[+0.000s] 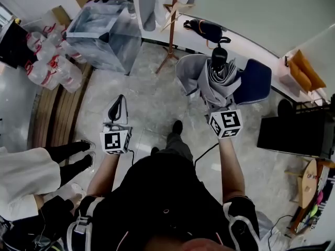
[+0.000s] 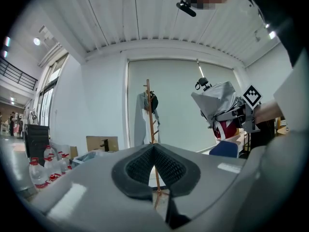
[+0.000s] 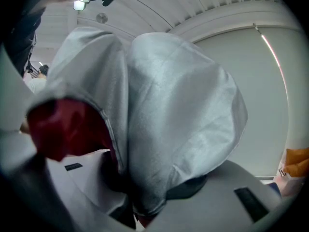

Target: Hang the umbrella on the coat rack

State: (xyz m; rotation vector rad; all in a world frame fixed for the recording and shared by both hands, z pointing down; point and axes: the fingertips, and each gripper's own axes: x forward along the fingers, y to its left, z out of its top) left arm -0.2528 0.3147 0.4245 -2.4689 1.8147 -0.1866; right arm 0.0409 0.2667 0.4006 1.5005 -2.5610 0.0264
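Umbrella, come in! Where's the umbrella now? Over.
Right gripper shut on folded grey umbrella, held up. Left gripper shut, empty. Coat rack ahead, not yet reached; pale garment hangs on it.

A black top, and the grey left tool (image 1: 118, 101) and right tool (image 3: 149, 192) each bear a black-and-white marker cube (image 1: 115, 141).

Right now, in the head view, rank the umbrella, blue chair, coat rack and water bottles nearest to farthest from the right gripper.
1. umbrella, in the right gripper
2. blue chair, just beside it
3. coat rack, ahead at the wall
4. water bottles, far left
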